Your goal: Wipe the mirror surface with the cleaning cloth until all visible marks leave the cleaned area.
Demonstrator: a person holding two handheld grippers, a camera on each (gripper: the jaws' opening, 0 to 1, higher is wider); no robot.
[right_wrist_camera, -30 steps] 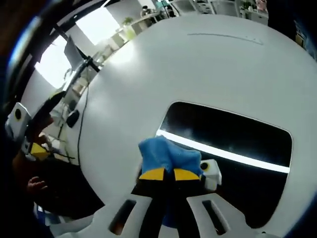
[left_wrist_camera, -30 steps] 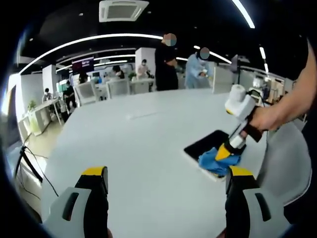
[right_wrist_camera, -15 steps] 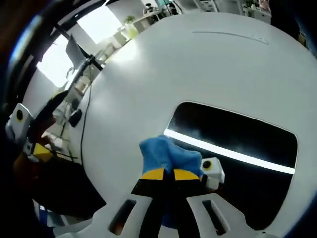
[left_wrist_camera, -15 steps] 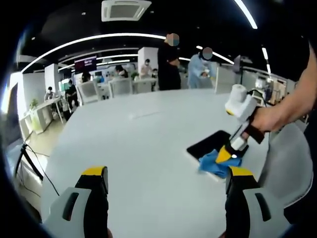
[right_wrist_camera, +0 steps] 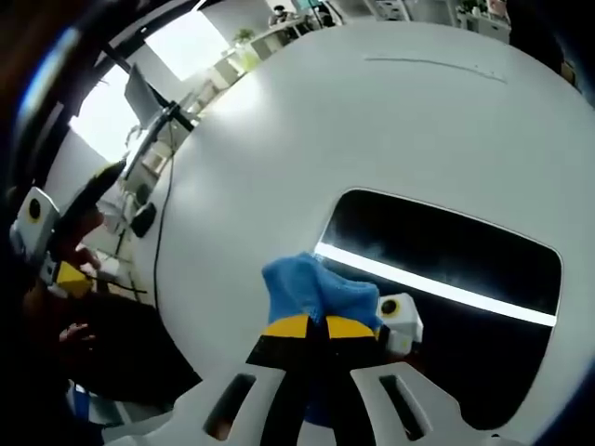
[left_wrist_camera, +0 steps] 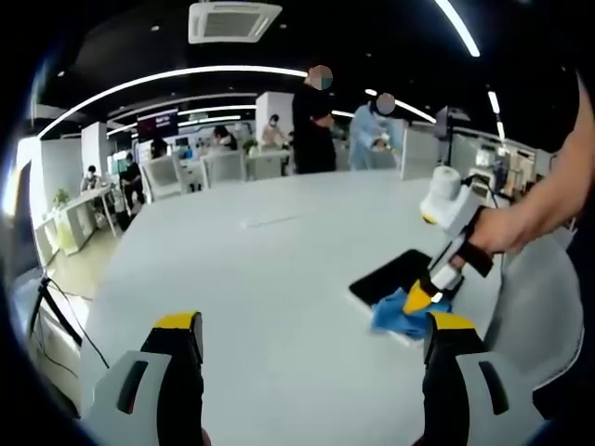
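Little was changed over the last second: the blue cloth (right_wrist_camera: pixel 316 290) was drawn slightly toward the mirror's near-left corner, and the reflected light strip was shifted a little in the right gripper view.

At the left, the left claw (left_wrist_camera: pixel 316 334) was held released above the white surface (left_wrist_camera: pixel 251 279), its jaws spread wide and nothing between them. Further right, the mirror (left_wrist_camera: pixel 395 275) was seen lying flat on the surface near its edge, with the cloth bunched on the mirror's near end. The right claw (right_wrist_camera: pixel 308 326) was clenched on the cloth, its yellow tips closed together.

A risk was judged from here: with the cloth worked at the mirror's corner and no hold kept on the mirror, it could be pushed toward the surface's edge, or the corner could be left unwiped.

The mirror's long axis was seen running from lower left to upper right in the left gripper view, angled away from the person.
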